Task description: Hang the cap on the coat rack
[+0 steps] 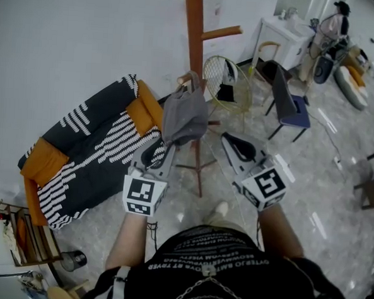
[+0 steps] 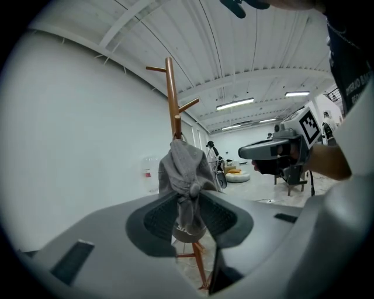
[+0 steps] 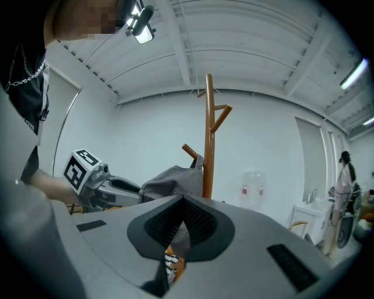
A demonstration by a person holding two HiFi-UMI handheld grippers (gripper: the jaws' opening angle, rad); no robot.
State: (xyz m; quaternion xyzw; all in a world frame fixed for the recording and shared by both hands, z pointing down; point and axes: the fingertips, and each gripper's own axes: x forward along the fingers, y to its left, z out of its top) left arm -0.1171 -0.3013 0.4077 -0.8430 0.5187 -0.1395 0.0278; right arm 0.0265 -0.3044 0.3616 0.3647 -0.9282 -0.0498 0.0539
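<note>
Left claw: the left claw (image 1: 166,147) is clamped on the lower fabric of the soft grey fabric cap (image 1: 184,117), which bunches up between its pads in the left gripper view (image 2: 188,195).
Cap: it hangs just ahead of and above the left claw, its top edge against the short lower peg (image 1: 186,80) of the tall orange-brown wooden coat rack (image 1: 194,26); whether its strap is fully over the peg, I cannot tell.
Reason for the hold: gripping low likely leaves the cap's top free to meet the peg.
Right claw: the right claw (image 1: 235,144) has its jaws together on nothing, beside the left claw and clear of the cap, probably kept in reserve.
Surface: no table is involved; the rack stands on the pale grey glossy floor (image 1: 313,160) beyond both claws.
Room: a plain white wall (image 1: 74,37) stands behind the rack; a black-and-white patterned sofa with orange cushions (image 1: 92,152) lies left of the left claw; a gold wire chair (image 1: 222,85) sits beyond the right claw.
</note>
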